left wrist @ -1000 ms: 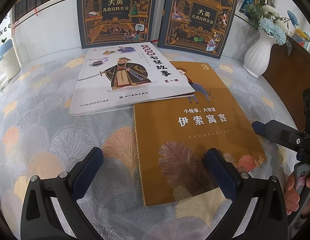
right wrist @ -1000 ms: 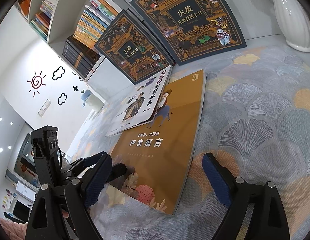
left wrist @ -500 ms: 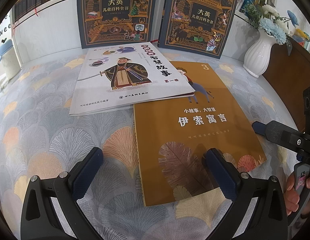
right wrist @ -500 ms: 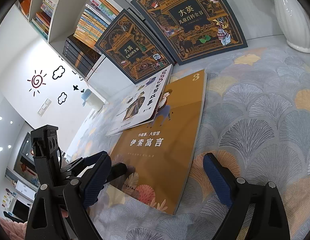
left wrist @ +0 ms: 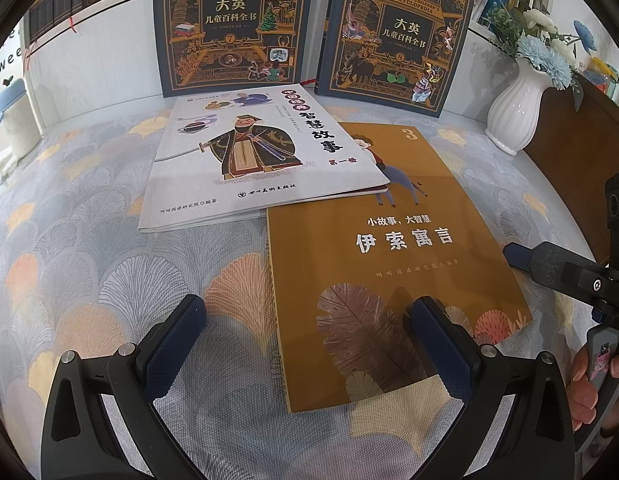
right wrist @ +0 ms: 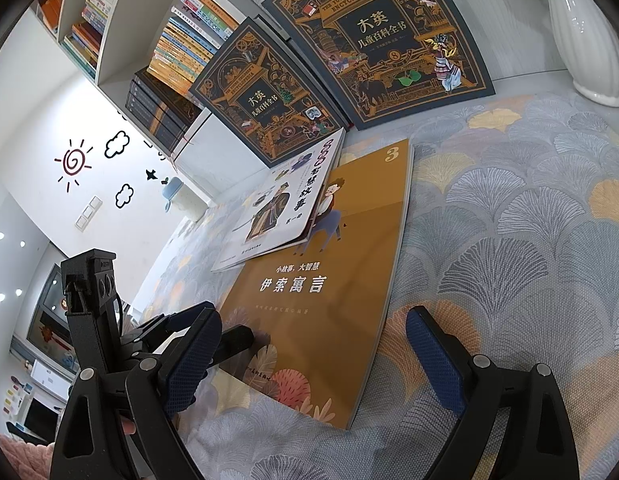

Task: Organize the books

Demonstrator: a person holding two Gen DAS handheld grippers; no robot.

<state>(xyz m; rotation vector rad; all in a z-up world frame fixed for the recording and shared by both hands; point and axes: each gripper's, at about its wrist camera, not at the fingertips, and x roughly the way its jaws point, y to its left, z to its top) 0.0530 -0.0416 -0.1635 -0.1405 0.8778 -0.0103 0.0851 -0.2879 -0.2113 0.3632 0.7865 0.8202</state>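
- My L gripper (left wrist: 305, 344) & R gripper (right wrist: 309, 356): both wide, holding nothing.
- Brown book (left wrist: 389, 260) lies flat btw them, so I can grab it.
- White book (left wrist: 261, 160) overlaps its top corner.

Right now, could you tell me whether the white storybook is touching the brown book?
Touching: the left wrist view shows the white storybook lying overlapped on the brown book.

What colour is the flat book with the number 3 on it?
Mustard brown, with white lettering and feathery leaves along the bottom of the thin paperback book. The left wrist view shows it best.
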